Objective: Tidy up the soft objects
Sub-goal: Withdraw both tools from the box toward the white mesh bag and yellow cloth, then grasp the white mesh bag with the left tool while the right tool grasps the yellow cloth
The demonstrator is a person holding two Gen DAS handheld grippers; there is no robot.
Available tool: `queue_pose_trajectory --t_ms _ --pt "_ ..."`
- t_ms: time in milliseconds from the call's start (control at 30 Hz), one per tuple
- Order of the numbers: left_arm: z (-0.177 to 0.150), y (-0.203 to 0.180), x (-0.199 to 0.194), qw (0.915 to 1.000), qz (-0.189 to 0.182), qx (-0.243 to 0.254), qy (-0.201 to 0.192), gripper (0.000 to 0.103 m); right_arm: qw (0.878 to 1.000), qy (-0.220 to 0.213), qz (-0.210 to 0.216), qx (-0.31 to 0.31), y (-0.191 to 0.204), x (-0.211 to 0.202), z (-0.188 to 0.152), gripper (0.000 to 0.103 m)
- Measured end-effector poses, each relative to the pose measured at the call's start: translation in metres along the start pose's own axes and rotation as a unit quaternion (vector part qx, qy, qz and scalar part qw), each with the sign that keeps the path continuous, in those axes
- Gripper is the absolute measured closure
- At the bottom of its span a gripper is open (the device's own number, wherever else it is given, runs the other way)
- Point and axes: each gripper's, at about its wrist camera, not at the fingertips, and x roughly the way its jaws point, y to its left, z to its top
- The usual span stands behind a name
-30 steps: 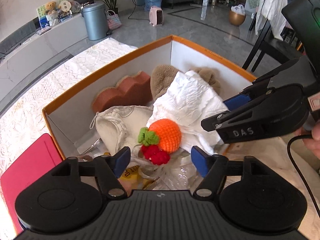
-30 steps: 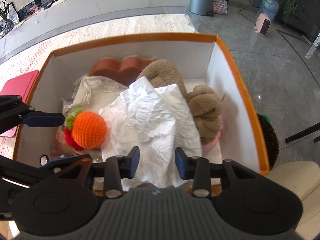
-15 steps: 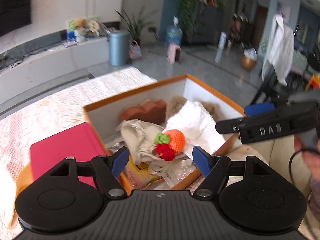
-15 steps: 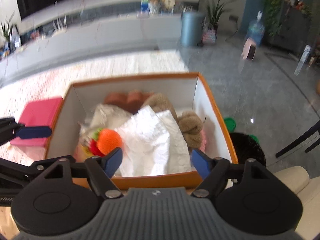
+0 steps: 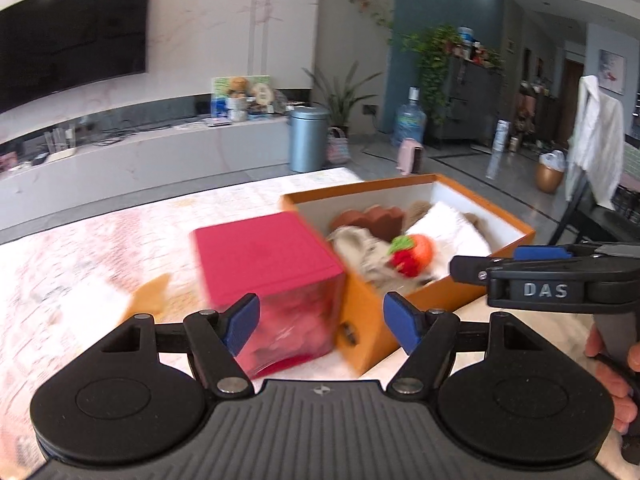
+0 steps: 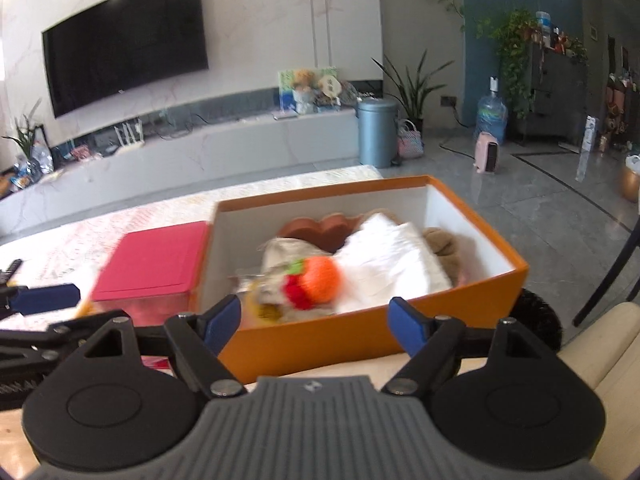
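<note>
On the table (image 6: 168,208), under a pale patterned cloth, you have two containers side by side.

Item 1: orange box (image 6: 360,336), open top, white inside walls, standing at the table's right end. Contents, as far as the blur allows:
- orange knitted ball (image 6: 320,280) with a green tuft and a red knitted piece against it, lying on top toward the near left;
- white crumpled cloth (image 6: 394,256), on top at the middle and right;
- cream fabric bag (image 6: 286,254), left of the white cloth, behind the ball;
- brown scalloped block (image 6: 320,226), against the far wall;
- tan plush toy (image 6: 444,246), at the right, partly under the white cloth;
- yellowish packaging at the near left corner, too blurred to name.

Item 2: red-lidded box (image 5: 264,256), clear sides, lid on, touching the orange box's left wall. Contents show only as a reddish blur.

Your left gripper (image 5: 320,322): fingers spread wide, nothing between them, held short of both boxes and lined up on the seam where they meet.

Your right gripper (image 6: 316,326): fingers have just been opening and now stand wide, empty, in front of the orange box's near wall. Your hand (image 5: 614,376) shows on its handle in the left wrist view.
</note>
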Motion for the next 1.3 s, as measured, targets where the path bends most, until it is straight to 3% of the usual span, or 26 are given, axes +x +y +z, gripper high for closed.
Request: queue_pose_trajectory --t_ms 267,633,900,1033,1233,1300 --pt "-0.028 0.05 -0.02 0.9967 0.056 -0.053 0.024 0.022 0.996 -0.019 0.048 -0.068 0.063 -0.014 -0.028 0.023" --pt "-0.054 0.117 -0.036 0.9874 0.102 -0.105 0.06 0.024 0.982 0.012 0.124 -0.145 0.142 -0.002 -0.047 0.031" --pt "-0.06 0.166 -0.033 0.9754 0.094 -0.183 0.078 0.027 0.969 0.012 0.152 -0.194 0.194 0.016 -0.048 0.038" --pt "-0.052 0.181 -0.024 0.9742 0.101 -0.185 0.081 0.028 0.963 0.013 0.163 -0.215 0.218 0.034 -0.045 0.039" --pt "-0.039 0.205 0.003 0.9734 0.111 -0.184 0.079 0.033 0.955 0.028 0.169 -0.243 0.245 0.074 -0.039 0.056" --pt "-0.036 0.21 0.017 0.974 0.112 -0.179 0.082 0.035 0.952 0.034 0.162 -0.256 0.253 0.091 -0.037 0.057"
